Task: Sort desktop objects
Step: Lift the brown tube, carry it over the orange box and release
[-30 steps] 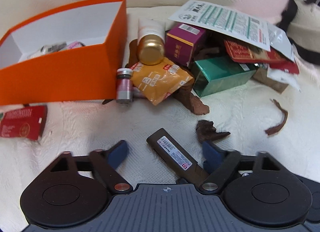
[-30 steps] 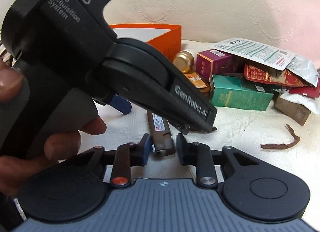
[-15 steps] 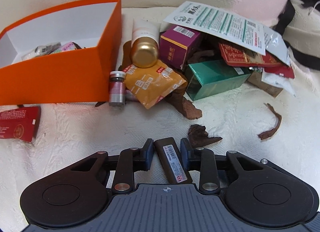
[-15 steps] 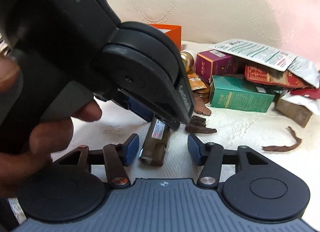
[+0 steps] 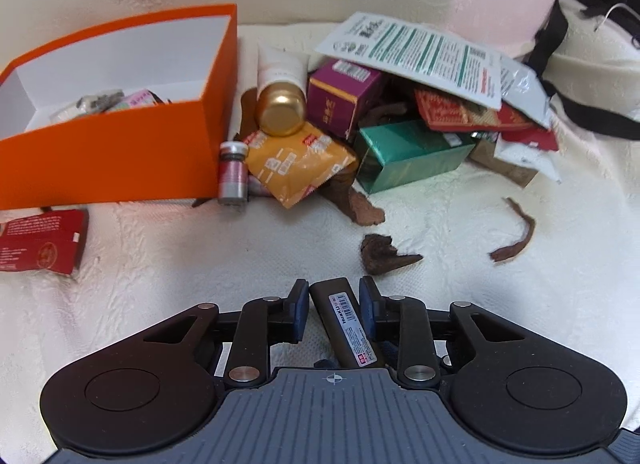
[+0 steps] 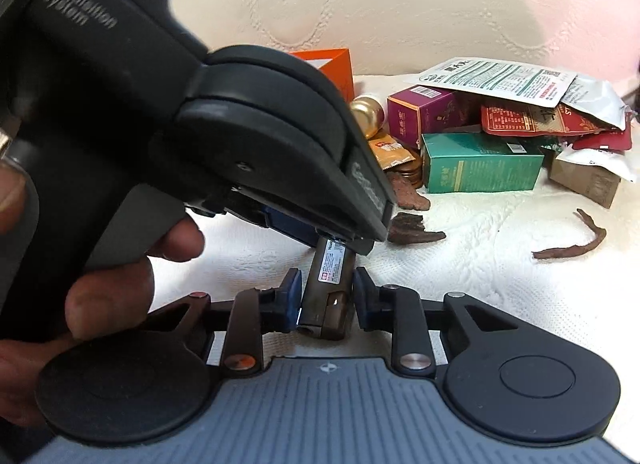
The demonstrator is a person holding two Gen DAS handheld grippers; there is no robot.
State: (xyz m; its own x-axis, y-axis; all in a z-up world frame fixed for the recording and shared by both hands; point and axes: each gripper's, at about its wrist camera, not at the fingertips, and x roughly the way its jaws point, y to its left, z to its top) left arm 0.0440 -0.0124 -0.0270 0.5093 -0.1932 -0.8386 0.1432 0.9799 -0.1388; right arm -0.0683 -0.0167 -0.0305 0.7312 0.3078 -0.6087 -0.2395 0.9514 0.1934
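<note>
At the bottom centre of both views, the left gripper (image 5: 334, 304) and the right gripper (image 6: 326, 296) are closing from opposite ends on one brown stick (image 5: 346, 324), jaws nearly shut with the pads at its sides. With two grips on one slim piece, uneven pulling could twist or drop it onto the white cloth (image 5: 200, 256). Farther off, the orange box (image 5: 120, 151) waits upper left, beside the crowded pile with the green carton (image 5: 412, 155).

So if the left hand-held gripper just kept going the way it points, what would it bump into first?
Likely the small brown bark scrap just past the brown stick that its closing jaws press on; depth is uncertain.
</note>
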